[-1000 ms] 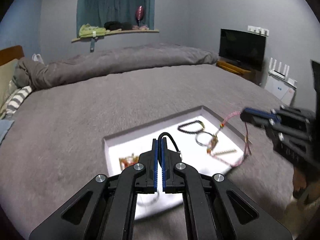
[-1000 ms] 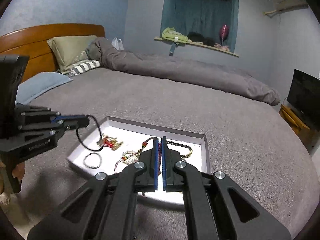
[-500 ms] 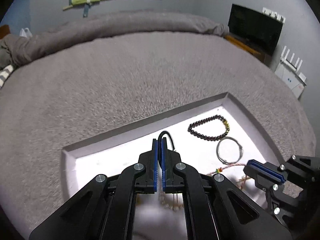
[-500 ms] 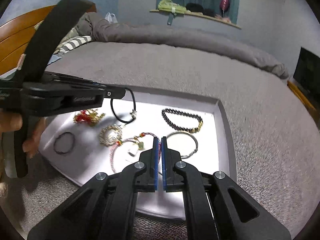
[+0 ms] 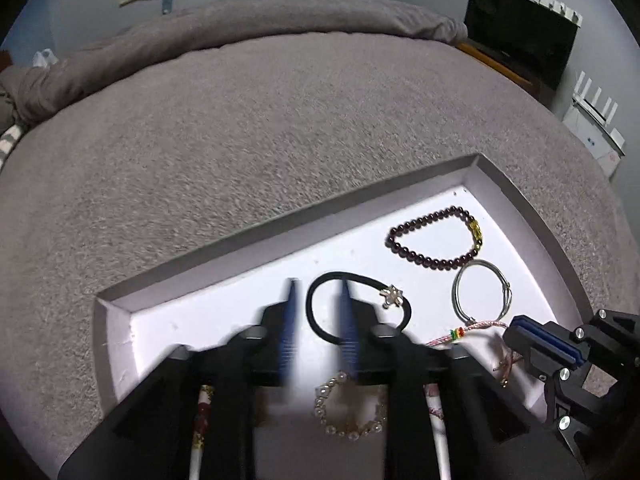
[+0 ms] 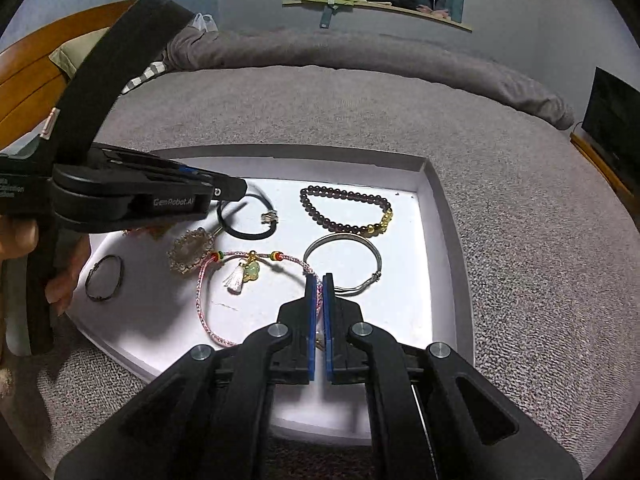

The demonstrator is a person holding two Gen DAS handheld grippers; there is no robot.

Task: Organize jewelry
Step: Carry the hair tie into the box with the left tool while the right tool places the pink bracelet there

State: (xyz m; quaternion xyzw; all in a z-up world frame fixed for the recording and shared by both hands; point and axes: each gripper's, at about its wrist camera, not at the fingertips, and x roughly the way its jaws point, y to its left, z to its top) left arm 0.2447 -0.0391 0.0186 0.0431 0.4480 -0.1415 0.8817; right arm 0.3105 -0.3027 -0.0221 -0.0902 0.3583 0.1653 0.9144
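Note:
A white tray (image 5: 192, 312) (image 6: 424, 216) lies on the grey bed. My left gripper (image 5: 318, 300) (image 6: 230, 190) is open above a black hair band with a small charm (image 5: 356, 308) (image 6: 250, 220), which lies loose in the tray. My right gripper (image 6: 319, 280) (image 5: 520, 330) is shut on the pink cord bracelet (image 6: 208, 280) (image 5: 476, 328) lying in the tray. A dark beaded bracelet (image 5: 432, 236) (image 6: 344, 208), a silver bangle (image 5: 482, 292) (image 6: 344, 260) and a pearl bracelet (image 5: 352, 408) (image 6: 190, 250) also lie there.
A thin dark ring bracelet (image 6: 104, 278) lies at the tray's left end. A grey duvet (image 5: 240, 20) is rolled along the far side of the bed. A TV (image 5: 520, 28) stands at the right, a wooden headboard (image 6: 24, 80) at the left.
My left gripper has opened and let the black hair band drop into the tray. My right gripper has lowered the pink cord bracelet flat onto the tray and stays shut.

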